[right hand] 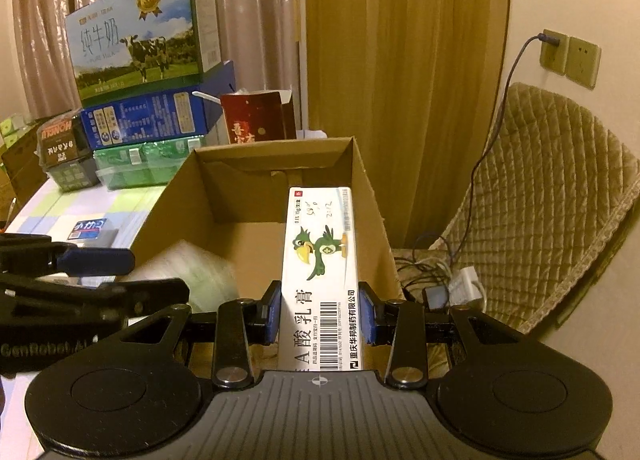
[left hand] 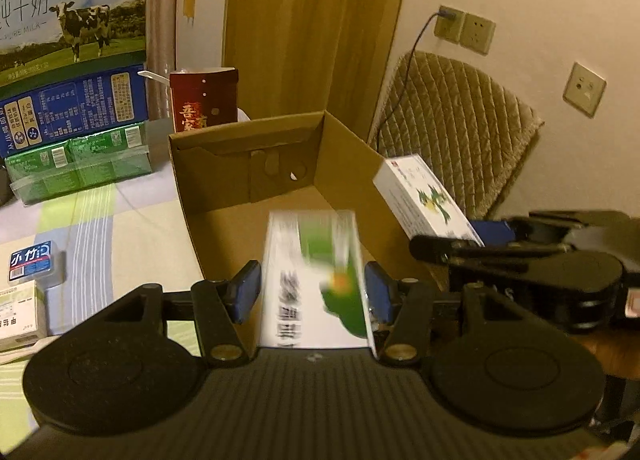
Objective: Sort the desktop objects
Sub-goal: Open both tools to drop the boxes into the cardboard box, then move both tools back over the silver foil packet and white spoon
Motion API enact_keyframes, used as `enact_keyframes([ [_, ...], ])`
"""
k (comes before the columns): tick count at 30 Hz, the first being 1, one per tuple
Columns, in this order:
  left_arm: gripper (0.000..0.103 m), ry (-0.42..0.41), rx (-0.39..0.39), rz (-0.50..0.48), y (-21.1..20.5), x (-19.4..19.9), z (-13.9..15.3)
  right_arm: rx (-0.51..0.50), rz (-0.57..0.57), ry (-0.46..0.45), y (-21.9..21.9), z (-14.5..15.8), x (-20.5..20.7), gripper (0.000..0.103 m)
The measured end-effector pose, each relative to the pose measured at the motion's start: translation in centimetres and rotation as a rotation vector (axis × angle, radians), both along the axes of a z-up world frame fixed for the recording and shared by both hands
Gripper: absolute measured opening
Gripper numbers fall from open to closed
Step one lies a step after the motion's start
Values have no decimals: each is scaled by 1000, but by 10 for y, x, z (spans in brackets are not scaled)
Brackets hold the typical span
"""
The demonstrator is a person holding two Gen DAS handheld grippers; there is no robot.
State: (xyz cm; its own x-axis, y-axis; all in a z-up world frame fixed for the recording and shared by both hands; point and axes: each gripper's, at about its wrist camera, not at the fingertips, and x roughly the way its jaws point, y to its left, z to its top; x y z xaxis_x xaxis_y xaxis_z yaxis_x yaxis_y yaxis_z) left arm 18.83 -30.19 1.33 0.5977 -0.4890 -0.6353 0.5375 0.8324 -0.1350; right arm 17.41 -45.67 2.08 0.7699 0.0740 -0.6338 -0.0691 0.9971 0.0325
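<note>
Dim, warm yellowish indoor light (fisheye-bent edges, dark corners); left view's held box motion-blurred.

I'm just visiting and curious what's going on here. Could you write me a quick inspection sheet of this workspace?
Surface: table under a pastel checked cloth.
Job's things: open brown cardboard box; blurred white-and-green carton; white parrot-print carton.
Clutter: stacked milk cartons, dark red box, small blue-labelled case.
Grippers: left gripper and right gripper each shut on a carton over the box.
Cables: a lead from the wall socket.
Surroundings: curtains, quilted chair.
</note>
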Motion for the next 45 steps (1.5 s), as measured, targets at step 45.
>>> enact_keyframes([
  [45, 57, -50, 24, 110, 98, -45, 27, -1, 72, -1, 56, 34, -40, 61],
])
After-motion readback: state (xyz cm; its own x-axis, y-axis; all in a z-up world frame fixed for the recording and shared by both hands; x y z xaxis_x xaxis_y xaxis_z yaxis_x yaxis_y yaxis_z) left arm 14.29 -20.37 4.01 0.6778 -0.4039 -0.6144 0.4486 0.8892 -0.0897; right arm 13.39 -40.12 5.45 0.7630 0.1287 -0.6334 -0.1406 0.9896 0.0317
